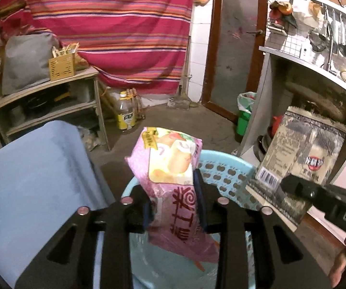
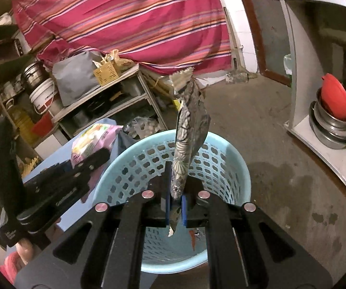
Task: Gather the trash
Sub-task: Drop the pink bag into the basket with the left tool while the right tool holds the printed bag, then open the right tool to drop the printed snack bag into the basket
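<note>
The left gripper (image 1: 175,207) pinches a pink snack wrapper (image 1: 170,173) above the light-blue perforated trash basket (image 1: 223,173). The right gripper (image 2: 176,204) clamps a grey patterned wrapper (image 2: 187,139) over the same basket. Left lies a blue tabletop (image 1: 38,168); far back hangs a striped red cloth (image 2: 129,16).

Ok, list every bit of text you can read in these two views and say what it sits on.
"UAS": white letters on the right gripper body, cut off at the frame edge.
Pink snack packet in the left gripper: large red Chinese characters and a yellow tag, not legible.
Grey patterned packet: barcode and red-white logo, blurred.
Yellow-labelled bottle: too small.
</note>
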Available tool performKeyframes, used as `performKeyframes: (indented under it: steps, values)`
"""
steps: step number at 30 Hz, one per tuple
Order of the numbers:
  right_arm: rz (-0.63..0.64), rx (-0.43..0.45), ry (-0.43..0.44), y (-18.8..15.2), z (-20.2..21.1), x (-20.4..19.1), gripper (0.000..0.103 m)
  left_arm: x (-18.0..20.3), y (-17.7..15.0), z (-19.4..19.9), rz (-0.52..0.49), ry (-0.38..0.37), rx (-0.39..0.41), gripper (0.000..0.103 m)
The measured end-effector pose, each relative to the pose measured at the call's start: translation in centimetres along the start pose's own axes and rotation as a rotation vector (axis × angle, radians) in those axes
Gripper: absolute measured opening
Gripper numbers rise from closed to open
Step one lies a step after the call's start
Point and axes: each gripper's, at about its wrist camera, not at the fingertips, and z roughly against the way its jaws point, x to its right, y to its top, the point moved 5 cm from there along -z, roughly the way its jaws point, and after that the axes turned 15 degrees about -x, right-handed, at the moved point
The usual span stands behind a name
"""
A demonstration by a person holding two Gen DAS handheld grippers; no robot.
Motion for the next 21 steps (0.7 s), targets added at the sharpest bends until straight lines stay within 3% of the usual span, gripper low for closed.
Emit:
performKeyframes:
  steps: [3, 12, 21]
  values:
    - [-0.017, 0.003, -0.001, 0.1, 0.2, 0.3, 0.007, 0.1, 0.3, -0.8, 0.005, -0.007, -0.019, 0.059]
    - [-0.026, 0.003, 0.001, 0.2, 0.1, 0.2, 0.007, -1.1, -0.3, -1.5, 0.018, 0.025, -0.053, 0.069]
    - [-0.011, -0.023, 0.021, 0.2, -1.3, -0.4, 0.007, -4.5, -1.2, 1.2, 0.065, 0.075, -0.024, 0.078]
